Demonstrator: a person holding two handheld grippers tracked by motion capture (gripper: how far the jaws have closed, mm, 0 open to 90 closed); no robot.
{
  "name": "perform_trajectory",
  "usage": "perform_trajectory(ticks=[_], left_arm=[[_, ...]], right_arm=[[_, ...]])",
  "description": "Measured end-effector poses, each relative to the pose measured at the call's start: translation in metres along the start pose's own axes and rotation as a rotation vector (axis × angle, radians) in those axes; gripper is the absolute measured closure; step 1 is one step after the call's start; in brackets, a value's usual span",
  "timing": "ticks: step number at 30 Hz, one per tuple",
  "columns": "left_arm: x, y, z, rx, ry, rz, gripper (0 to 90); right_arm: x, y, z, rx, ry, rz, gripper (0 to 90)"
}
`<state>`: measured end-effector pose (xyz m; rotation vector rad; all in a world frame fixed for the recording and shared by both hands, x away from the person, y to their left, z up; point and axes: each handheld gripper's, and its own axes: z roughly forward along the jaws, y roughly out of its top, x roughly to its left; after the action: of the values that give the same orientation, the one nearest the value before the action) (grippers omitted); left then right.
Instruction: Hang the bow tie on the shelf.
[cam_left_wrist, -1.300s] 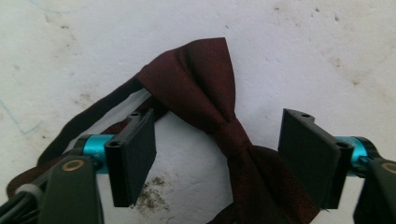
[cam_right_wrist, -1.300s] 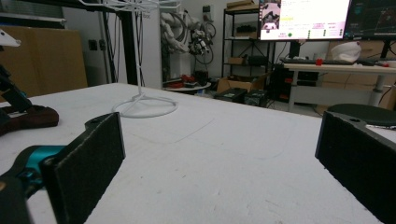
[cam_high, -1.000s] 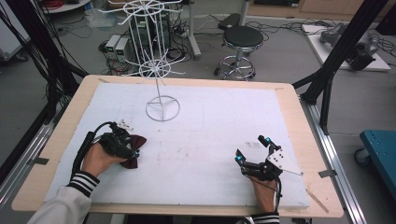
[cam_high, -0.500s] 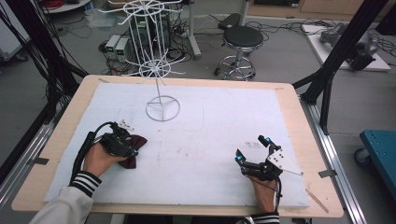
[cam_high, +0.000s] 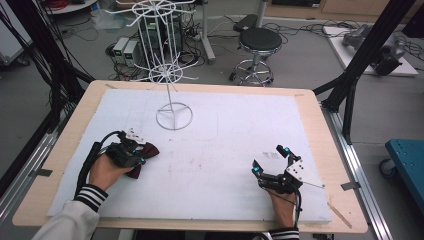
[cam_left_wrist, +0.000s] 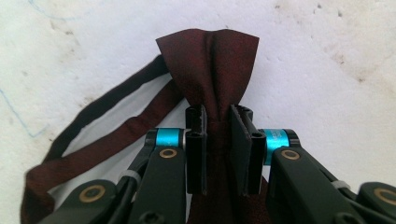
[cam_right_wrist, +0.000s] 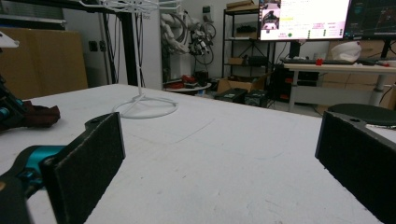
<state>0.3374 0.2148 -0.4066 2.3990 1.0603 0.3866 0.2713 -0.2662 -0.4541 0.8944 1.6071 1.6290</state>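
Nothing is moved since before | left claw (cam_left_wrist: 217, 122) is clenched on bow tie (cam_left_wrist: 212, 60); right claw (cam_high: 270, 161) is wide apart | tie is best lifted slowly, knot pinched.

Left tool (cam_left_wrist: 218, 140) clamped tight on the pinched middle of a dark maroon bow tie (cam_left_wrist: 210, 70), jaws pressing the fabric from both sides. One wing fans out just beyond the jaws. The tie's strap (cam_left_wrist: 98, 130) loops away to the left of the tool, lying flat on the white desk (cam_left_wrist: 327, 70).
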Motion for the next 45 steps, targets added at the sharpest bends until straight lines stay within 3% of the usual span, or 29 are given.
perform_trajectory(ticks=[5, 11, 16, 18, 20, 24, 29, 31, 32, 38, 45], left_arm=[[0.002, 0.0, -0.009, -0.079, -0.008, -0.015, 76.4], [0.006, -0.002, -0.018, -0.136, -0.022, -0.026, 76.5], [0.012, -0.004, -0.03, -0.228, -0.033, -0.065, 76.5], [0.013, -0.004, -0.032, -0.24, -0.033, -0.067, 76.5], [0.014, -0.006, -0.038, -0.3, -0.02, -0.067, 76.5], [0.016, -0.006, -0.044, -0.347, -0.007, -0.069, 76.6], [0.022, -0.005, -0.057, -0.446, -0.027, -0.121, 76.7], [0.024, -0.005, -0.059, -0.46, -0.036, -0.131, 76.7], [0.028, -0.005, -0.063, -0.495, -0.051, -0.159, 76.7], [0.034, -0.004, -0.072, -0.545, -0.047, -0.184, 76.7], [0.043, 0.005, -0.085, -0.583, -0.009, -0.19, 76.8]], right_arm=[[0.0, 0.0, 0.0, 0.0, -0.002, -0.002, 0.7], [0.0, 0.0, 0.0, 0.002, -0.001, 0.003, 0.7], [0.0, 0.0, 0.0, 0.004, -0.001, -0.001, 0.7], [0.0, 0.0, 0.0, 0.004, -0.001, -0.001, 0.7], [0.0, 0.0, 0.0, 0.004, -0.001, -0.002, 0.7], [0.0, 0.0, 0.0, 0.005, -0.001, -0.001, 0.7], [0.0, 0.0, 0.0, 0.002, -0.001, -0.004, 0.7], [0.001, 0.0, 0.0, 0.005, 0.0, 0.002, 0.7], [0.001, 0.0, 0.0, 0.006, -0.001, 0.001, 0.7], [0.001, 0.0, 0.0, 0.006, 0.0, 0.001, 0.7], [0.001, 0.0, 0.0, 0.007, -0.001, 0.002, 0.7]])
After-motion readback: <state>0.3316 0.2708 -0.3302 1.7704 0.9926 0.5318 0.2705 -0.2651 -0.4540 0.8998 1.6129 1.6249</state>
